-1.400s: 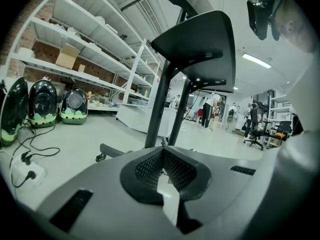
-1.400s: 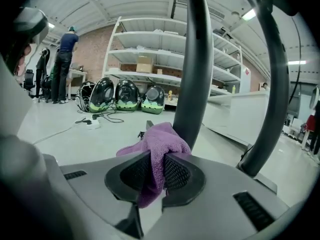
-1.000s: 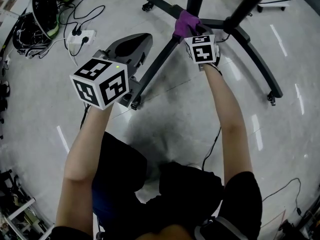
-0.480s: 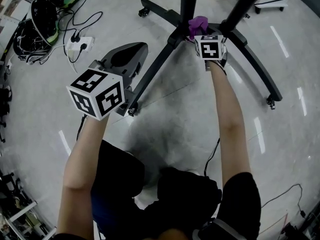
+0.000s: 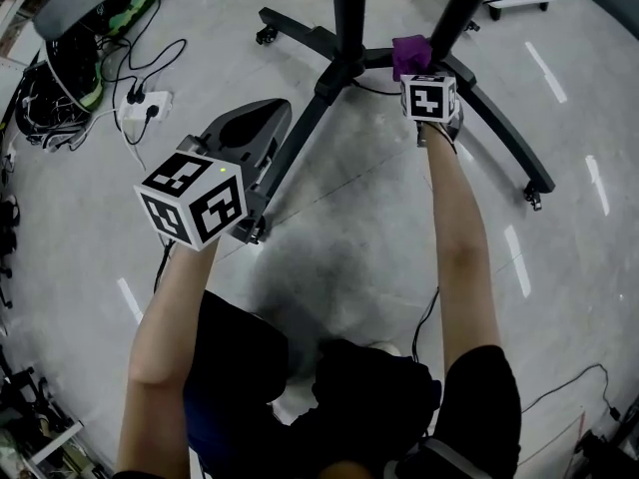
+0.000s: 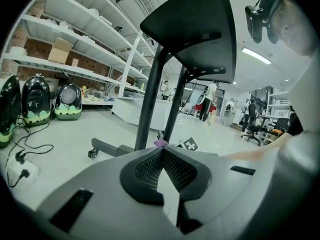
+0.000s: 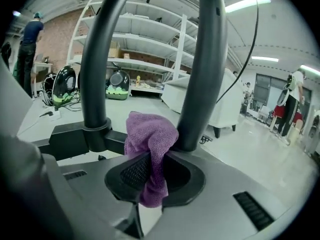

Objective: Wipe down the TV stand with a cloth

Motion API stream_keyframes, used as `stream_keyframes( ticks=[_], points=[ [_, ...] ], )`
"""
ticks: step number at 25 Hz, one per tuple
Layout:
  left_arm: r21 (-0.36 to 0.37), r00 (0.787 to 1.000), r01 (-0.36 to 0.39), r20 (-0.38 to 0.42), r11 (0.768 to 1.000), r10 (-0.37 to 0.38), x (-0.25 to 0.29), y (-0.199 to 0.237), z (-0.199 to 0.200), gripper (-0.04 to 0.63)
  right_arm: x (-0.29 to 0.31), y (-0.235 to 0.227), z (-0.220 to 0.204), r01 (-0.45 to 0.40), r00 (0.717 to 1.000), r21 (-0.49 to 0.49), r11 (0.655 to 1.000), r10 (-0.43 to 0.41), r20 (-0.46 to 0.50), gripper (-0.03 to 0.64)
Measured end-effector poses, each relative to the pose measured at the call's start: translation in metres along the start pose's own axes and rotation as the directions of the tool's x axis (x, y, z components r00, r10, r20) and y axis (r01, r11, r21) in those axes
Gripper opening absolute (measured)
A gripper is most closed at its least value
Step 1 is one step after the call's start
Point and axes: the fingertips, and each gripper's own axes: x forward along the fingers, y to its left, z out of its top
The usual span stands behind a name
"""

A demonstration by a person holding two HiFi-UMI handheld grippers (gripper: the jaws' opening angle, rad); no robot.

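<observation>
Mid-wipe: right gripper (image 7: 150,171) clamps the cloth (image 7: 150,134) by the stand (image 7: 206,84) — left gripper (image 6: 161,156) empty, jaws together; next, probably rubbing along its base.

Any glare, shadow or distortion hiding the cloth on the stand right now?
Head view: sharp; light streaks glare on the floor and a shadow darkens it under the arms, both clear of the purple cloth. Right gripper view: cloth crisp in the right tongs, though the wide angle bows the stand posts. Left gripper view: black corners, no blur.
</observation>
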Motion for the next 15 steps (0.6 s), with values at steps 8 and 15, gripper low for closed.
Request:
stream_keyframes(
  ticks=[8,15],
  points=[
    [0.004,1.0,0.023,-0.008,1.0,-0.023,0.015,-0.011,-0.007,0.006,-0.008,-0.005,-0.001,-0.013,1.0,0.04,0.999,0.012,0.017,0.074],
    [0.013,0.999,0.051,-0.019,0.999,-0.05,0.03,-0.025,-0.013,0.006,-0.018,-0.043,-0.006,0.04,0.999,0.062,0.997,-0.041,0.01,0.074]
  ],
)
